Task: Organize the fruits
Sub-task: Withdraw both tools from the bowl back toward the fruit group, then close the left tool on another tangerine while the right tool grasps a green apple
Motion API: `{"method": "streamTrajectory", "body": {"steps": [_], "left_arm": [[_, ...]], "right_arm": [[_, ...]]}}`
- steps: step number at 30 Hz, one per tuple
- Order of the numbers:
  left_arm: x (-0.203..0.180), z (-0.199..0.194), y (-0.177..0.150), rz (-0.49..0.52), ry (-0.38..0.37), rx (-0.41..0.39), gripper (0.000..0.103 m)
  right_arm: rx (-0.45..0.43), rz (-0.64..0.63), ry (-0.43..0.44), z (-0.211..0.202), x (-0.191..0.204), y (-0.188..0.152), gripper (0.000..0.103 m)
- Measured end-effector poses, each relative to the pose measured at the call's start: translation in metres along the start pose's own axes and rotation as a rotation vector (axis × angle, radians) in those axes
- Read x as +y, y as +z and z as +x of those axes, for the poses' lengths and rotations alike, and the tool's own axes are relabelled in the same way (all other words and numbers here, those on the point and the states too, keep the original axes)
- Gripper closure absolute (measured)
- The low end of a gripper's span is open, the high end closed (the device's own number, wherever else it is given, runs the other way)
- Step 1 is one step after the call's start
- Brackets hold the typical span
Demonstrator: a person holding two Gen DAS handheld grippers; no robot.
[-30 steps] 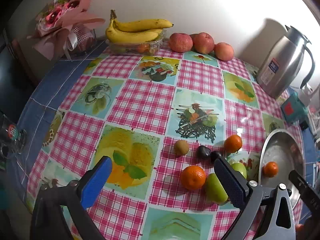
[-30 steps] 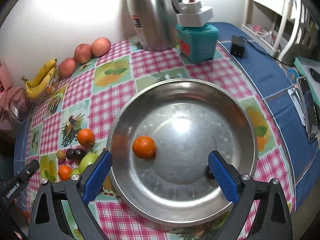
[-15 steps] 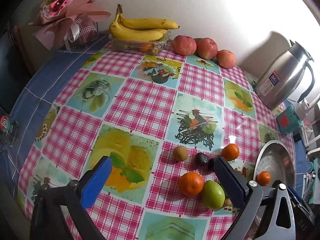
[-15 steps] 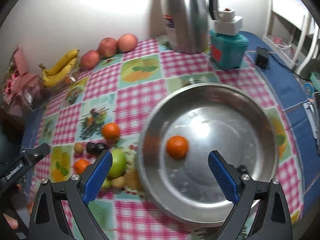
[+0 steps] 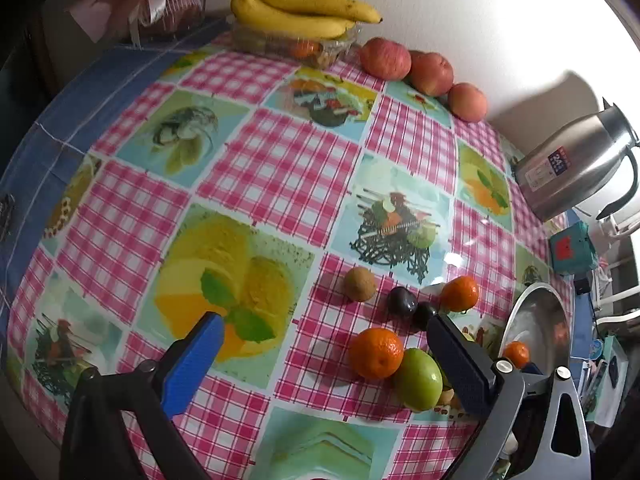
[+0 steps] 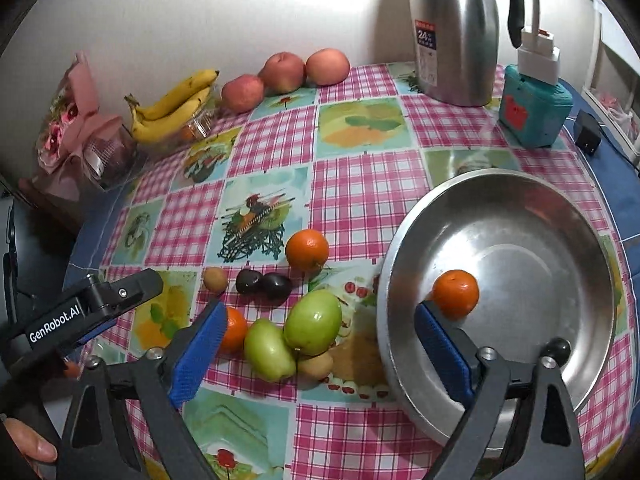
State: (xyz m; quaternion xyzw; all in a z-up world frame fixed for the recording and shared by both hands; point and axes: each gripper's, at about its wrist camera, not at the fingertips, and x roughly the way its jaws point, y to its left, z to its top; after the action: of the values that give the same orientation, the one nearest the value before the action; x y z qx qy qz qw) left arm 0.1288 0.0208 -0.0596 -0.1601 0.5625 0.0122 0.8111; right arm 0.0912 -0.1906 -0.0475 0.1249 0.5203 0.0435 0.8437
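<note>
- Both the left gripper point(image 5: 324, 354) and right gripper point(image 6: 320, 340) hang spread wide, empty.
- One small orange mandarin point(image 6: 455, 294) sits inside the round steel bowl point(image 6: 560, 240); the loose fruit lies just beside its rim.
- The two touching green apples point(image 6: 294, 334) could roll if nudged.

checkered table point(image 6: 360, 184), loose fruit point(image 6: 307, 250), steel bowl point(image 6: 560, 216)

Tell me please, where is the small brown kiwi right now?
In the right wrist view, the small brown kiwi lies left of centre on the checked tablecloth, beside two dark plums.
</note>
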Motion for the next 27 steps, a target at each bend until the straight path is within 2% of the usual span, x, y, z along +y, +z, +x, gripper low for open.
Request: {"method": "streamTrajectory", "body": {"steps": [2, 5, 8, 12, 22, 27], "left_arm": [[-0.002, 0.004, -0.001, -0.001, -0.007, 0.014, 0.002], [-0.004, 0.011, -0.004, -0.006, -0.027, 0.041, 0.005], [-0.007, 0.018, -0.006, -0.007, -0.043, 0.067, 0.009], [-0.011, 0.027, -0.009, -0.018, -0.07, 0.109, 0.011], [-0.012, 0.043, -0.013, -0.062, -0.086, 0.163, 0.017], [-0.015, 0.048, -0.014, -0.064, -0.084, 0.174, 0.02]], "right_arm": [[0.017, -0.008, -0.001, 0.006, 0.003, -0.001, 0.034], [0.049, -0.012, -0.008, 0.016, 0.006, -0.002, 0.039], [0.074, -0.018, -0.026, 0.025, 0.007, -0.003, 0.051], [0.102, -0.003, -0.025, 0.035, 0.006, -0.004, 0.053], [0.141, 0.037, -0.009, 0.052, 0.004, -0.005, 0.054], [0.151, 0.1, 0.019, 0.057, -0.002, -0.005, 0.054]]}}
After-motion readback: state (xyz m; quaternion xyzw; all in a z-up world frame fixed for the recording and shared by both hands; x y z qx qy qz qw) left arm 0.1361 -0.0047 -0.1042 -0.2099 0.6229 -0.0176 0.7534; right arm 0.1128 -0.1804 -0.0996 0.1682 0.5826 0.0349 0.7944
